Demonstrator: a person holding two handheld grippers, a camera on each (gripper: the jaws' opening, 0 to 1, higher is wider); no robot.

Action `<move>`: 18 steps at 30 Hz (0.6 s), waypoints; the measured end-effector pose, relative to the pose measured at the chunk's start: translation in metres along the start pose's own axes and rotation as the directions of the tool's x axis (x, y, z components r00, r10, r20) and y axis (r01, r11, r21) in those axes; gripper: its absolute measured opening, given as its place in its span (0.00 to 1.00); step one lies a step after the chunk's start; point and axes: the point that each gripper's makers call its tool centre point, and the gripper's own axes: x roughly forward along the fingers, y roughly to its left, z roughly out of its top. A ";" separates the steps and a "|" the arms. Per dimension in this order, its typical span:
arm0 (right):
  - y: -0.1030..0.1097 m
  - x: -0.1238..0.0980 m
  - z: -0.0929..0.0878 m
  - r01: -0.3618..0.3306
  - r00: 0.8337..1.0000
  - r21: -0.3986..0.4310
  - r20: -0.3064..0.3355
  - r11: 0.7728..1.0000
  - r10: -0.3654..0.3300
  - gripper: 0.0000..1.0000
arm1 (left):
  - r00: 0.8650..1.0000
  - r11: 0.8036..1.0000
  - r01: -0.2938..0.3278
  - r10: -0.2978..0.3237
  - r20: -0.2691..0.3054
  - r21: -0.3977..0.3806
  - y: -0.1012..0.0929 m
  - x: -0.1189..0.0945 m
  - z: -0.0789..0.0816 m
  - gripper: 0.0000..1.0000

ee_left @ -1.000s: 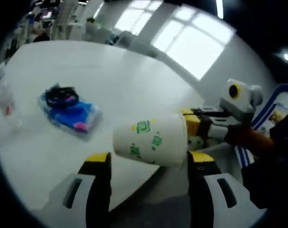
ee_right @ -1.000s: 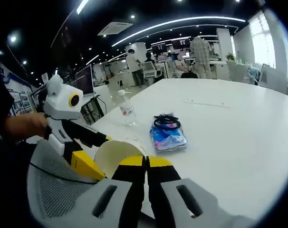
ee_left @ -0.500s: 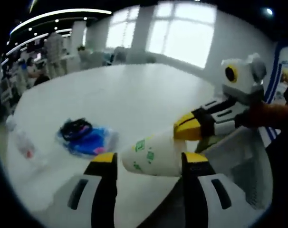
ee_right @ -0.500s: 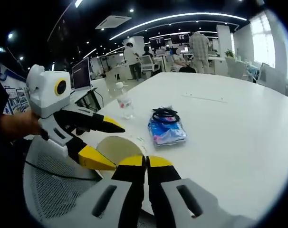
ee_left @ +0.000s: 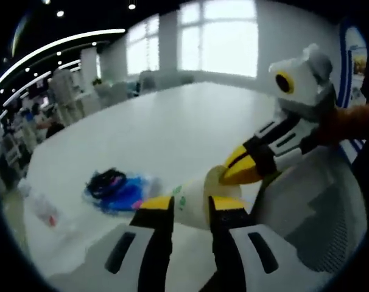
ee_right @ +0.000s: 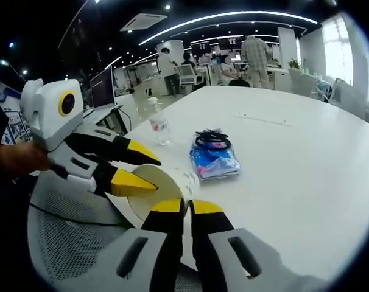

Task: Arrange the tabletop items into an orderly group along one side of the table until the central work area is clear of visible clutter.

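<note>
Cup: you hold the paper cup on its side, off the table, low in the middle of the left gripper view. In the right gripper view its open mouth faces you, low and left of middle.
Left gripper: your left gripper has its jaws close together around the cup's body. It looks like it grips the cup.
Right gripper: your right gripper has its jaws pressed together on the cup's rim. In the left gripper view its yellow tip sits at the cup's mouth, right of middle.
Why held so: my guess is you are passing the cup from one tool to the other, or turning it upright, before you set it down at the side.
Pack: the blue pack lies flat near the middle of the table, with a black cord coiled on top.
Bottle: a small bottle stands near the table edge, up and left of the pack and well apart from it.
Still to do: the pack and bottle look unsorted, so the middle is not tidy yet.
Writing: the cup has green square marks. I cannot read them. The bottle has a red label, too small to read.
</note>
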 end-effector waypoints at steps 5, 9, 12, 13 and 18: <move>0.006 0.002 -0.003 -0.012 1.000 -0.013 -0.019 1.000 0.012 0.03 | 1.000 0.998 -0.026 0.025 0.012 0.057 0.004 -0.002 0.002 0.12; 0.013 0.005 -0.009 -0.025 0.999 -0.038 -0.047 0.999 0.023 0.04 | 0.999 0.993 -0.043 0.042 0.012 0.107 0.005 -0.002 0.003 0.08; 0.016 0.006 -0.012 -0.036 0.998 -0.049 -0.060 0.998 0.033 0.05 | 0.999 0.991 -0.049 0.049 0.001 0.128 0.006 -0.001 0.001 0.06; 0.018 0.006 -0.013 -0.040 0.997 -0.053 -0.065 0.998 0.036 0.05 | 0.999 0.990 -0.052 0.054 -0.009 0.128 0.007 -0.001 -0.002 0.06; 0.022 0.005 -0.014 -0.053 0.996 -0.057 -0.071 0.997 0.049 0.04 | 0.997 0.997 -0.064 0.066 -0.040 0.052 0.012 0.000 -0.010 0.03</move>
